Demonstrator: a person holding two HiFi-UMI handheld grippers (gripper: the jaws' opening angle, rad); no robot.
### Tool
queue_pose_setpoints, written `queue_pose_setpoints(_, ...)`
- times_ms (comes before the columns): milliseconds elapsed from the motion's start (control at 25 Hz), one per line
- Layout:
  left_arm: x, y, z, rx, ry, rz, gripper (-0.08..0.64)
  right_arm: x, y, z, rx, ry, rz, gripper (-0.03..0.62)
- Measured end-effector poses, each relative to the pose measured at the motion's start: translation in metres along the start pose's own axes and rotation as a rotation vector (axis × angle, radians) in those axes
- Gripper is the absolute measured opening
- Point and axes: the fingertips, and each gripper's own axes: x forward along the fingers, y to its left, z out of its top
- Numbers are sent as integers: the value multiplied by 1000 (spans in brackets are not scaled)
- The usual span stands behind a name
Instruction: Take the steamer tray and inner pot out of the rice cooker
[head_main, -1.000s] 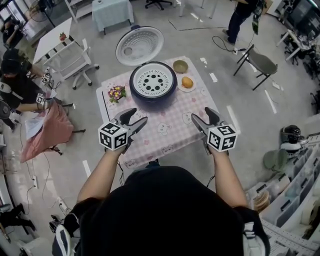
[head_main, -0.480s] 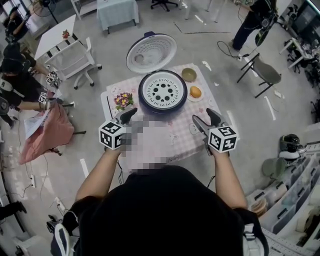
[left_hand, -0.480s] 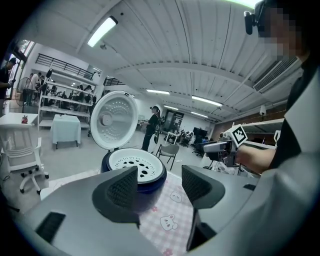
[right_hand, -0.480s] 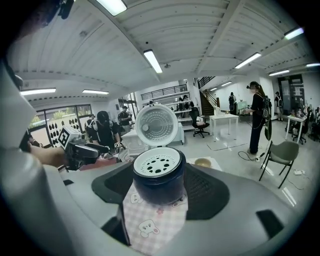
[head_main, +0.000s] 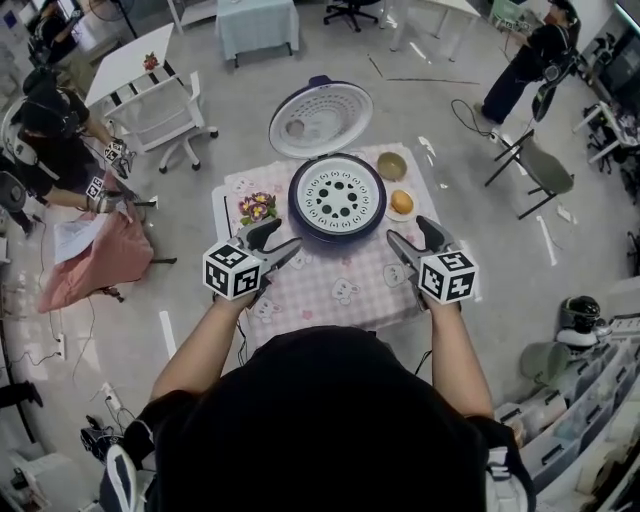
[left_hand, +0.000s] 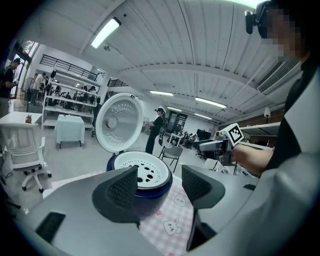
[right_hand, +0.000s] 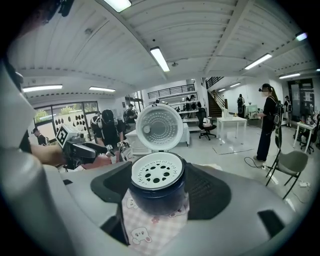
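Observation:
The dark blue rice cooker (head_main: 337, 200) stands on the table with its lid (head_main: 320, 118) swung up and back. The white steamer tray (head_main: 337, 195), full of round holes, rests in its mouth; the inner pot is hidden beneath it. My left gripper (head_main: 275, 240) is open, just short of the cooker's near left side. My right gripper (head_main: 410, 235) is at the near right, its jaws opening with nothing between them. In the left gripper view the tray (left_hand: 141, 167) shows beyond the gripper's open jaws (left_hand: 159, 186). The right gripper view frames the cooker (right_hand: 159, 197) and tray (right_hand: 157, 170) ahead of the jaws (right_hand: 159, 192).
The small table carries a pink checked cloth (head_main: 340, 290). On it stand a pot of flowers (head_main: 258, 208) left of the cooker, a bowl (head_main: 391, 166) and an orange on a plate (head_main: 402, 202) to the right. A white chair (head_main: 165, 125), a folding chair (head_main: 545, 170) and people surround the table.
Both grippers have moved forward and now flank the cooker's near side. The right gripper's jaws stand a little wider.

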Motion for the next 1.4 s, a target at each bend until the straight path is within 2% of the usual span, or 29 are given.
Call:
queue_pose_setpoints(200,8,6,5,-26,-8,70,282,24,-16,8,-7,20,75,350)
queue_pose_setpoints(680,20,10,18,-90,-68,260,284,57,-55,34,-105,63,249,351)
queue_pose_setpoints(1040,19,3,12,-124,-92,336,284,74,-52,49,-182,85,355,351)
queue_pose_setpoints(1200,14,0,6,-138,-100,361,284,80,-31,40,-254,171,466,353)
queue_pose_setpoints(1400,12,2,-8,-162,-109,375,284,92,6,8,-459,315,627,354)
